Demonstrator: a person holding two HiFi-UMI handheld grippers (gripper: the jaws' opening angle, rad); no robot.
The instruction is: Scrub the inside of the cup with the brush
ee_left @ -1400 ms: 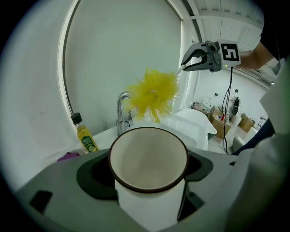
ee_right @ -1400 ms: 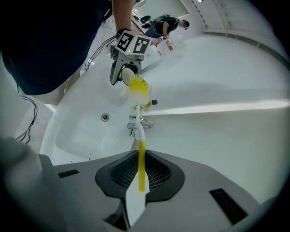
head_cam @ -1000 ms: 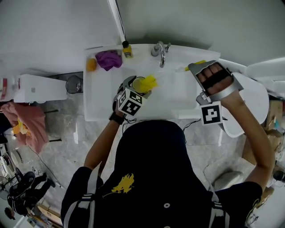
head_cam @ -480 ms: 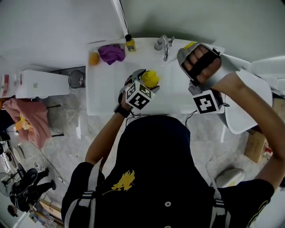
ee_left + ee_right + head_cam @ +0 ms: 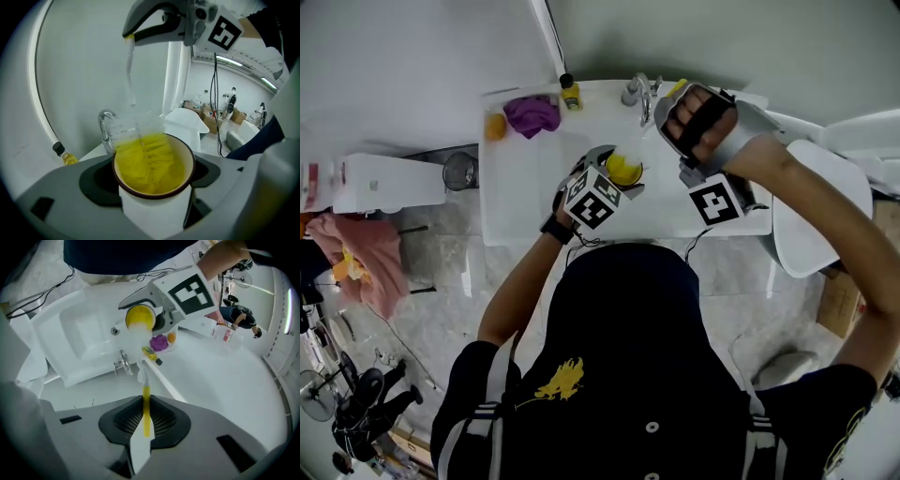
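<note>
Left gripper clamps cup above sink; right gripper pinches brush handle, bristles inside cup; best hold cup steady, twist brush against wall, reach bottom

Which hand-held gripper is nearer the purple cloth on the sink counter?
Left. The left hand-held gripper holds the cup over the basin, nearer the purple cloth; the right hand-held gripper, gripping the brush, sits beyond the faucet.

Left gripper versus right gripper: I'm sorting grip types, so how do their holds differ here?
The left gripper spreads wide around the white cup; the right gripper pinches nearly shut on the brush by its thin handle. The left gripper sits lower, and the right gripper reaches in from above it. Both hold something, over the sink.
</note>
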